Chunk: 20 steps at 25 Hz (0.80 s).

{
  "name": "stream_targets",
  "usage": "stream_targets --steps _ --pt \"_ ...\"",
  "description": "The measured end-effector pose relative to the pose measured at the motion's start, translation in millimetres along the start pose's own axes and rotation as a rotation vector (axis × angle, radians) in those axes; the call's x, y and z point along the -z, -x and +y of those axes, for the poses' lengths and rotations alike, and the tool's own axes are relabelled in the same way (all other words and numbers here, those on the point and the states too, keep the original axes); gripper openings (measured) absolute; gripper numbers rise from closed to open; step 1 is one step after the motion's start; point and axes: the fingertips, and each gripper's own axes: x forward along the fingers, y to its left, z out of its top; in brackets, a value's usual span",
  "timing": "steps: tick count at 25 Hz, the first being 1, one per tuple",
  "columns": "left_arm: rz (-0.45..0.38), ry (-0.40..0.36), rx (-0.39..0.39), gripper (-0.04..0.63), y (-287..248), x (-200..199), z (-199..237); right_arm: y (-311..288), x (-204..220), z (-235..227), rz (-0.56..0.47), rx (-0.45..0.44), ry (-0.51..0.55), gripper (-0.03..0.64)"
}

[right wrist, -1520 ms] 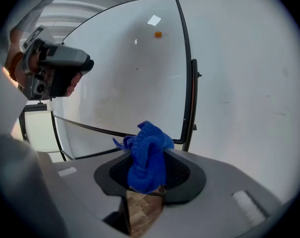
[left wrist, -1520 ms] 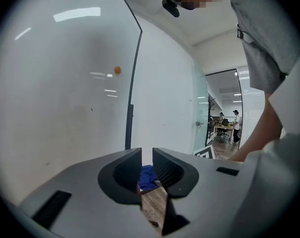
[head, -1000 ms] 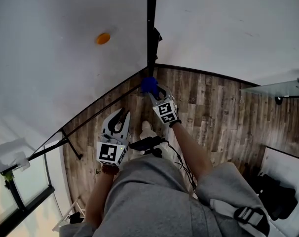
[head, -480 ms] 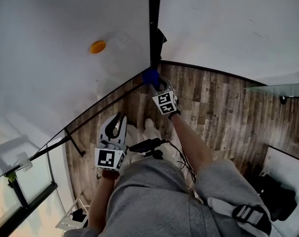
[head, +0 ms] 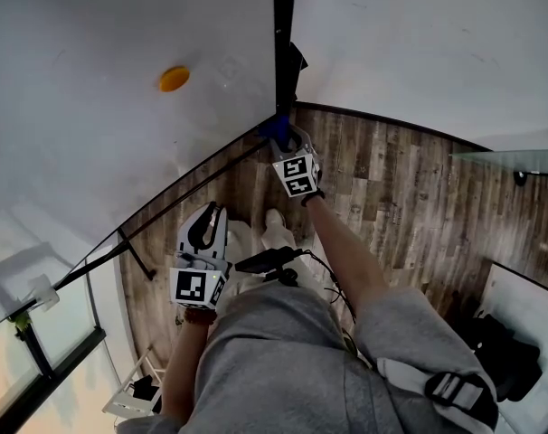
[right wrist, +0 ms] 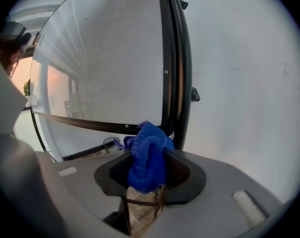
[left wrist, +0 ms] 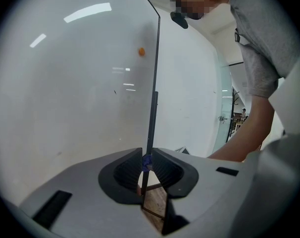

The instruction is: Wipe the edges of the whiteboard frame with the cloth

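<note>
Blue cloth (right wrist: 147, 157) bunched between the jaws of the right gripper (right wrist: 149, 168), which pinch it firmly; a wad sticks out past the tips. Cloth sits at the lower corner of the black whiteboard frame (right wrist: 166, 58), where the upright edge meets the bottom edge, and appears to touch it. Right arm extended toward that corner. Left gripper (head: 218, 212) hangs lower, well apart from the frame, jaws pressed nearly together with only a thin slit, holding nothing. Orange dot (head: 174, 78) on the board face, left of the upright edge. Wood floor (head: 392, 197) below.
</note>
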Motion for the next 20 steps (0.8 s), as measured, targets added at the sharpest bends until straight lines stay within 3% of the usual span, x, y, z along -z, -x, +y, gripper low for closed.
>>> stream_targets --steps 20 --pt "-0.016 0.023 -0.011 0.064 7 7 3 -2 -10 17 0.005 -0.013 0.007 0.146"
